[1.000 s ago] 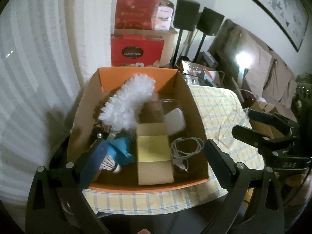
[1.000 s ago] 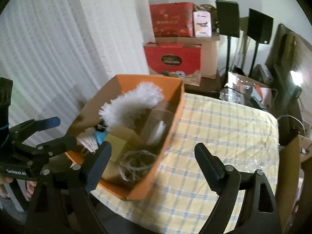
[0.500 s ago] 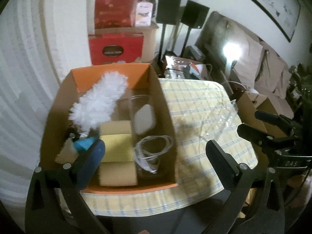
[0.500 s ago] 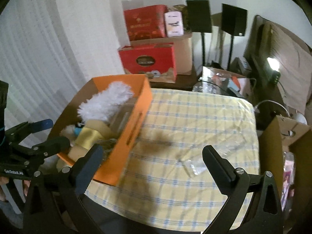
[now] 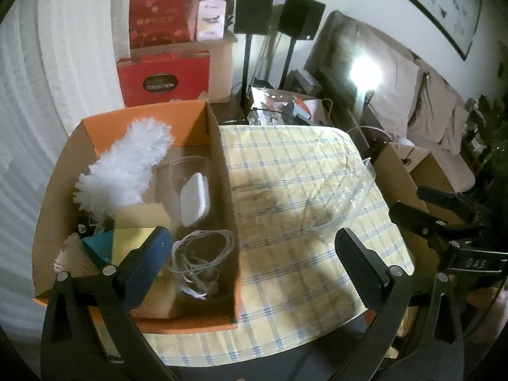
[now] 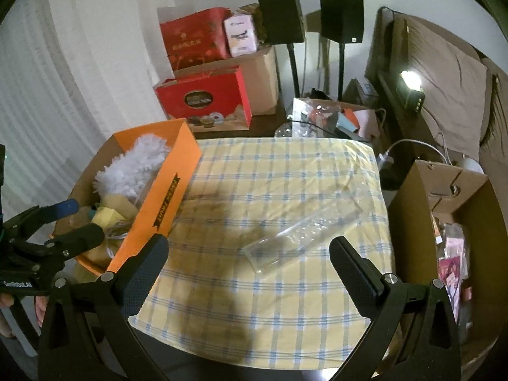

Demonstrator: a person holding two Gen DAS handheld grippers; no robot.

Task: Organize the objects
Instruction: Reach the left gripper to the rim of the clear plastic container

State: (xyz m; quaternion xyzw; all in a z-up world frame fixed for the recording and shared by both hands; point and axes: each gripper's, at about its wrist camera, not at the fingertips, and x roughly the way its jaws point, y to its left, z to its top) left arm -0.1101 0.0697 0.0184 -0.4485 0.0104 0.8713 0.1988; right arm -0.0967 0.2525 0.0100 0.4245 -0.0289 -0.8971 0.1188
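The clear plastic tray (image 6: 303,238) lies flat on the checked cloth (image 6: 273,177) of the desk, right of the orange box (image 6: 165,197) and apart from it. From my right wrist view it sits just ahead of my right claw (image 6: 249,262), a little beyond the line between the fingertips and slightly toward the right finger; nothing is between the fingers. That claw's jaws have just been opening and now stand spread wide, released. From my left wrist view the same tray (image 5: 336,203) lies ahead of my left claw (image 5: 254,247), nearer its right finger. This claw is also released, holding nothing, with its blue-padded left finger (image 5: 146,263) over the near end of the box (image 5: 222,171). Inside the box I see a white fluffy duster (image 5: 127,165) leaning toward the far wall, a yellow sponge block (image 5: 139,219) in front of it, a white pad (image 5: 195,200) in a clear container, and a coil of white cable (image 5: 201,260) at the near right corner. Right of the desk stands an open brown carton (image 6: 444,216). Behind are red gift boxes (image 6: 203,98) and two black speakers (image 6: 279,16) on stands.
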